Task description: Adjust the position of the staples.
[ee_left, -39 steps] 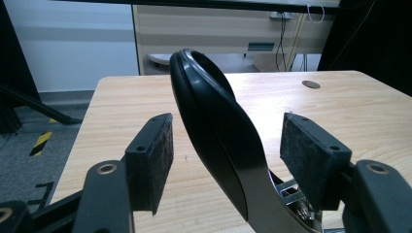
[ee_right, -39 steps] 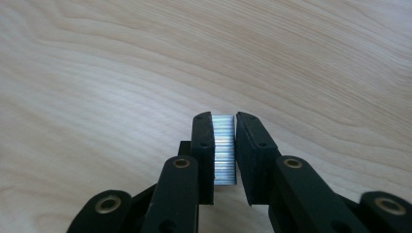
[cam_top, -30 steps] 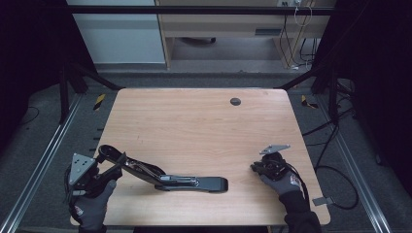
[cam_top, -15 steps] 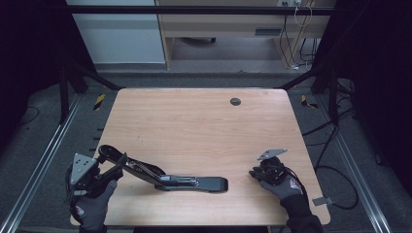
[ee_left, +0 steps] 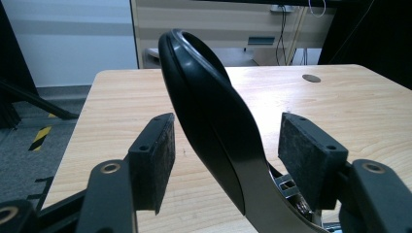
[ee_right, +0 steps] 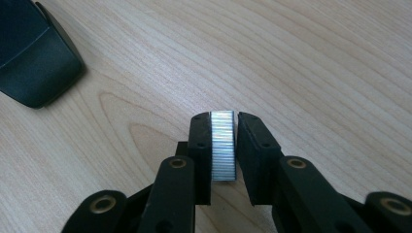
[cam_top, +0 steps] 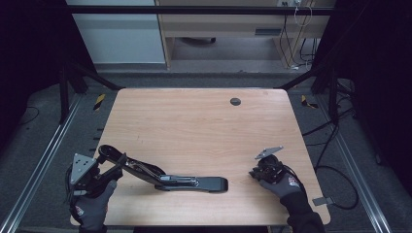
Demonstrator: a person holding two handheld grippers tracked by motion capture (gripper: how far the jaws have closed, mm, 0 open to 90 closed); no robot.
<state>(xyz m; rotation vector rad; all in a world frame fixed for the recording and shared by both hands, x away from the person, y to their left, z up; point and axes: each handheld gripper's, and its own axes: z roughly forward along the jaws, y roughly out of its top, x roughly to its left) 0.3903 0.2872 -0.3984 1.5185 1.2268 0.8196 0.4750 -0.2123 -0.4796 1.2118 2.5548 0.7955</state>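
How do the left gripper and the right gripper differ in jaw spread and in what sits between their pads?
The left gripper stands wide, the stapler's raised black top arm between its pads with gaps on both sides. The right gripper is nearly closed, its pads pressing a silver strip of staples. The left is at the table's near left, the right at its near right. Both have black jaws.

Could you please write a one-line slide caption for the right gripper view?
Right gripper pinches a strip of staples above the wooden table, beside the stapler.
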